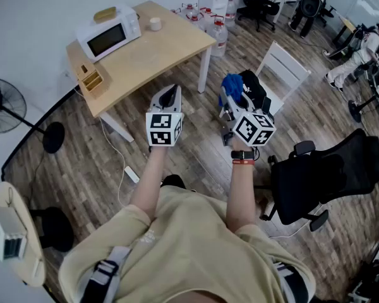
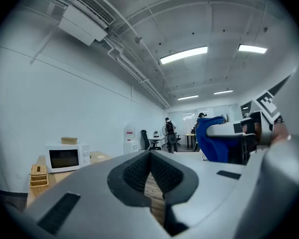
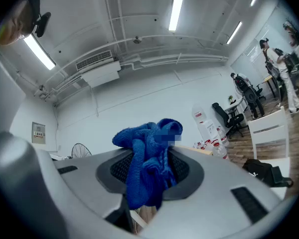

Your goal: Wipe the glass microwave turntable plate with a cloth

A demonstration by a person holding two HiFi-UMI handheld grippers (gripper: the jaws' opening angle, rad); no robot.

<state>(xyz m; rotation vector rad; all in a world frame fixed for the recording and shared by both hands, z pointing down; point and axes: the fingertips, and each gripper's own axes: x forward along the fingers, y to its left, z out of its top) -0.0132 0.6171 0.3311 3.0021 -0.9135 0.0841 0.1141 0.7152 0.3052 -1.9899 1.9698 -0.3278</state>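
Turntable plate is nowhere in sight, presumably inside the shut microwave (image 1: 108, 33) on the table (image 1: 158, 50), well ahead. Being glass, I'd reckon it heavy, slick, breakable, best held by its rim. Right gripper (image 3: 149, 171) pinches the soft blue cloth (image 3: 144, 153); left gripper (image 2: 150, 163) is pressed together, empty

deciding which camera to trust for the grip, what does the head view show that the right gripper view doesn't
Only the head view: the microwave and the left tool. Only the right gripper view: the right tool up close, its jaws closed on the blue cloth, and the air unit up by the ceiling. Both: that cloth, the white chair and the standing fan.
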